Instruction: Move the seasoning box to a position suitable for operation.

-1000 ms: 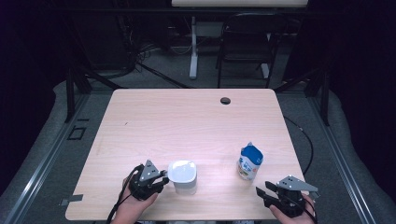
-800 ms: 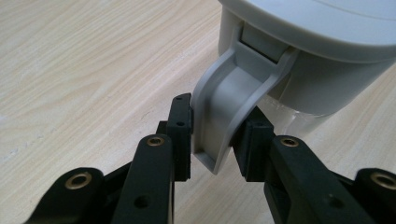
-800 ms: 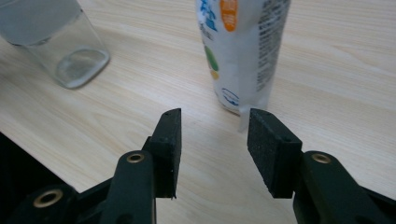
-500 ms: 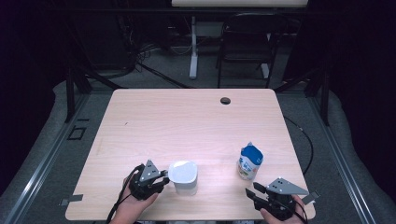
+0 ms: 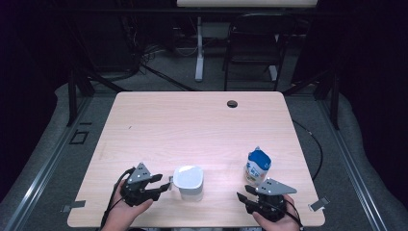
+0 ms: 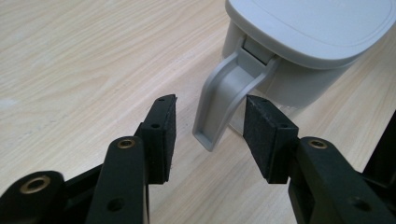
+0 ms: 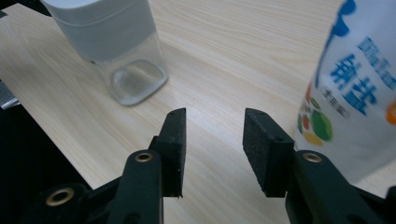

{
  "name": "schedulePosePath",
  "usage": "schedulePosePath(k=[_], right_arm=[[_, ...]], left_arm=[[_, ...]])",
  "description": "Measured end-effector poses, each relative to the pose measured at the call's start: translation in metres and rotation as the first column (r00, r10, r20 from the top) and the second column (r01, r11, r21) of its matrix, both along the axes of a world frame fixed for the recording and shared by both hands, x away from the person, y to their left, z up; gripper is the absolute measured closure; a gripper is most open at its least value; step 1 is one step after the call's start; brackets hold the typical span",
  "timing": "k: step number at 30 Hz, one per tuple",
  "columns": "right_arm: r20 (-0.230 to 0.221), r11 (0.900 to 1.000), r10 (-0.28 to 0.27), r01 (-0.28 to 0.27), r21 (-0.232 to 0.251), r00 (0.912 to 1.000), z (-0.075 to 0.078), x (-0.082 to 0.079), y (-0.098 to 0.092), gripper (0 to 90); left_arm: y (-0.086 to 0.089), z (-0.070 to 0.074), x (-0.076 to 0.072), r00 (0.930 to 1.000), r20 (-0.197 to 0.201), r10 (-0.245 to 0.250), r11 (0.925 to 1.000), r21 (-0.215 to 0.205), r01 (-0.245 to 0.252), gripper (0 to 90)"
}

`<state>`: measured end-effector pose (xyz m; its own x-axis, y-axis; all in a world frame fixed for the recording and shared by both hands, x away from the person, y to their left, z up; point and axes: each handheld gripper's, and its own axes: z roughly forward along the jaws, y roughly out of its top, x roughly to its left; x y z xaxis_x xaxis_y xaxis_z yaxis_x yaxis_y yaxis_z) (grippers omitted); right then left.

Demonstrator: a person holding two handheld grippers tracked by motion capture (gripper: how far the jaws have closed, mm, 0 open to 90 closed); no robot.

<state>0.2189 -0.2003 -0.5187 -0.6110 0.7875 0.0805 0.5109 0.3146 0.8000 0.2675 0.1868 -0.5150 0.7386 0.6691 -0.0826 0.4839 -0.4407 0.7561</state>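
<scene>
Left gripper (image 6: 210, 133), jaws just sprung apart, straddles the handle (image 6: 219, 107) of the lidded grey jug (image 5: 188, 182) at the table's (image 5: 192, 125) six o'clock edge without pinching it, while the right gripper (image 7: 212, 149) gapes empty beside the salt pouch (image 5: 257, 166).

A light wooden table (image 5: 192, 125) with rounded corners fills the middle of the frame, a dark round grommet (image 5: 232, 103) near its far edge. Grey floor (image 5: 48, 144) surrounds it, with metal rails (image 5: 29, 192) running diagonally at lower left and right. At top centre stand a white table leg (image 5: 198, 53) and a dark chair (image 5: 252, 48); the upper room lies in darkness.
</scene>
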Motion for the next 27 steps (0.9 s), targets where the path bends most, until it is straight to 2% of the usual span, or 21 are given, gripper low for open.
schedulePosePath(k=[3, 5, 7, 12, 15, 18, 24, 27], right_arm=[[0.007, 1.0, 0.009, -0.009, 0.005, 0.9999, 0.001, 0.005, 0.007, 62.9], [0.011, 1.0, 0.017, -0.017, 0.008, 0.9998, 0.001, 0.008, 0.012, 63.8], [0.014, 1.0, 0.025, -0.025, 0.016, 0.9996, 0.001, 0.011, 0.016, 64.0], [0.015, 0.999, 0.039, -0.039, 0.016, 0.9991, 0.001, 0.015, 0.023, 65.5], [0.019, 0.999, 0.049, -0.049, 0.019, 0.9986, 0.001, 0.017, 0.028, 66.1], [0.019, 0.998, 0.052, -0.053, 0.028, 0.9985, 0.002, 0.019, 0.03, 66.4], [0.013, 0.998, 0.054, -0.054, 0.033, 0.9985, 0.005, 0.023, 0.036, 64.8], [0.013, 0.997, 0.052, -0.053, 0.051, 0.9985, 0.004, 0.026, 0.04, 61.0]], left_arm=[[0.0, 0.006, -0.001, 0.9994, -0.006, -0.035, 0.9989, -0.031, 0.035, 58.7], [-0.002, 0.01, -0.003, 0.9992, -0.001, -0.04, 0.9989, -0.027, 0.04, 59.5], [-0.003, 0.013, -0.002, 0.9991, 0.0, -0.043, 0.9982, -0.042, 0.043, 60.7], [-0.005, 0.019, -0.002, 0.999, 0.013, -0.042, 0.9981, -0.045, 0.042, 66.3], [-0.006, 0.024, 0.001, 0.9977, 0.02, -0.065, 0.9974, -0.03, 0.065, 69.9], [-0.007, 0.028, 0.003, 0.997, 0.025, -0.073, 0.9962, -0.044, 0.075, 73.2], [-0.013, 0.038, 0.008, 0.9957, 0.032, -0.087, 0.9948, -0.05, 0.089, 76.8], [-0.016, 0.04, 0.01, 0.9957, 0.034, -0.086, 0.9948, -0.053, 0.088, 77.3]])
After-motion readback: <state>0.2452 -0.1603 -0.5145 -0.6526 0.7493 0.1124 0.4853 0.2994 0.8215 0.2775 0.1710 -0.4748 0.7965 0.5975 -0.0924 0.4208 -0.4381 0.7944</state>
